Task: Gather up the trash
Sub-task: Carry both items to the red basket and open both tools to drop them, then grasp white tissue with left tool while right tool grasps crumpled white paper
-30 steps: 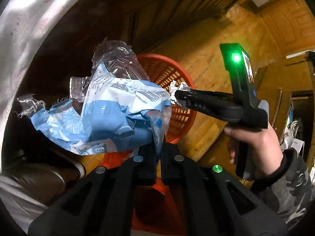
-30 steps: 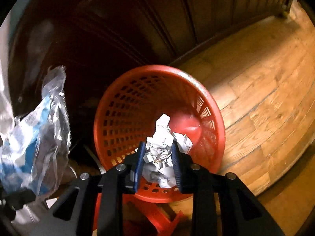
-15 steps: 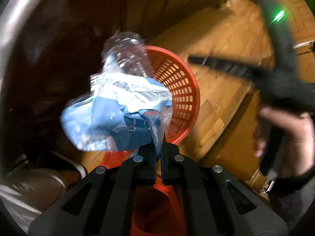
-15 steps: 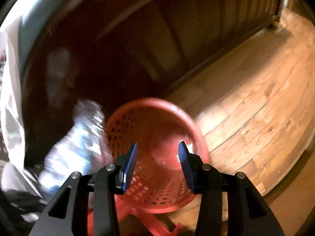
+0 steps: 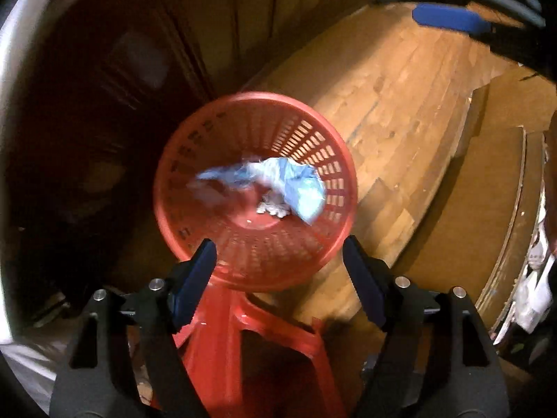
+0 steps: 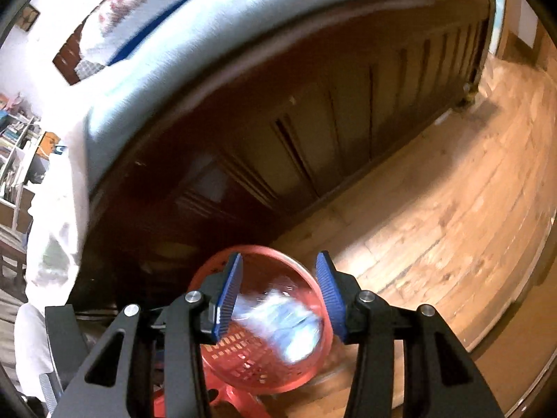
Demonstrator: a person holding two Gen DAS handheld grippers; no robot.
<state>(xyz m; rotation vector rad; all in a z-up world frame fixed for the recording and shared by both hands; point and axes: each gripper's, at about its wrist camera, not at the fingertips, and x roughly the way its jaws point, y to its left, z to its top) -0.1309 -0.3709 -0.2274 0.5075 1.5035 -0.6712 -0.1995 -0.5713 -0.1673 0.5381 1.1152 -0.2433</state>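
Left wrist view, left to right: at nine o'clock, the pale edge of a bed [image 5: 14,69] above its dark wooden side panel [image 5: 115,80]; at centre, a red basket [image 5: 181,160] with slotted walls, seen from above. Inside it a blue-and-white plastic wrapper [image 5: 296,183] lies blurred, spread across the upper half, partly over a crumpled white paper [image 5: 273,209] on the basket floor. At six o'clock the left gripper [image 5: 280,261] has just been opening; its jaws stand wide with nothing between them, one tip at either side of the basket's near rim. Below, a red stool [image 5: 222,341]. From one to four o'clock, plank floor [image 5: 410,115]; at one o'clock, the blue pad of the right gripper [image 5: 449,17], blurred. Right wrist view, left to right: at nine o'clock, shelves [image 6: 14,160]; from ten to one o'clock, the bed [image 6: 243,24] and its panel [image 6: 278,132]; at six o'clock, the right gripper [image 6: 278,296], jaws partly apart and empty, frames the basket [image 6: 243,358] holding the wrapper [image 6: 289,327]; at three o'clock, floor [image 6: 452,216].
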